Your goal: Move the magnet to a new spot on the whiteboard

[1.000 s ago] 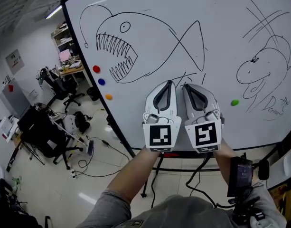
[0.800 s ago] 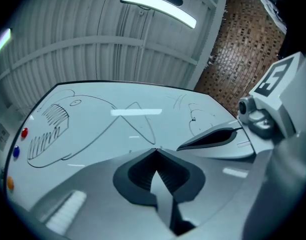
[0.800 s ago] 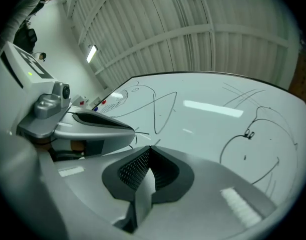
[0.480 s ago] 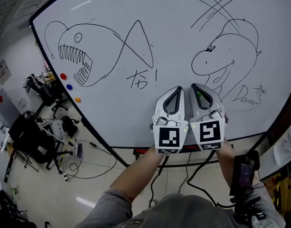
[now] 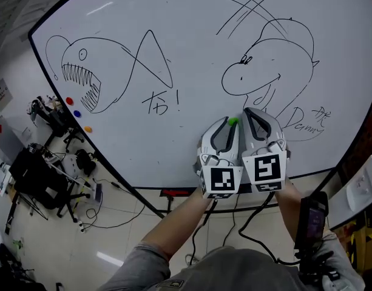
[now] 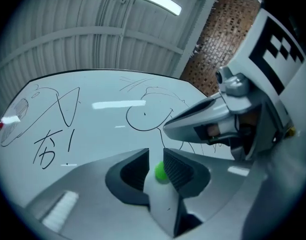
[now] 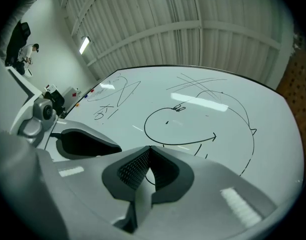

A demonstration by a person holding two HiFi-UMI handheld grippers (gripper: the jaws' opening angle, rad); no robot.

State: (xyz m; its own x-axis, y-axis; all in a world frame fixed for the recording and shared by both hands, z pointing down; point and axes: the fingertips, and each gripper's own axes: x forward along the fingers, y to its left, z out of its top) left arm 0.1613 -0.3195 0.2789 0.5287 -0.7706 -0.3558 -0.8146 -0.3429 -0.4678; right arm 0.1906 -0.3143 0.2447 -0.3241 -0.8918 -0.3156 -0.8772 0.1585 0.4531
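Green magnet [image 6: 161, 172] on the whiteboard [image 5: 143, 144], between the left hand-held gripper's [image 6: 155, 154] jaws, which have just been opening, right hand-held gripper [image 7: 148, 154] closed and empty alongside, both forearms extended, tips angled upward.

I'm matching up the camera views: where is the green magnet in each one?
Head view: magnet right of centre, under the dinosaur's chin.
Left gripper view: low centre, between the left gripper's jaws, which have just been opening.
Right gripper view: not in it.
Shared landmark: the smiling dinosaur drawing.
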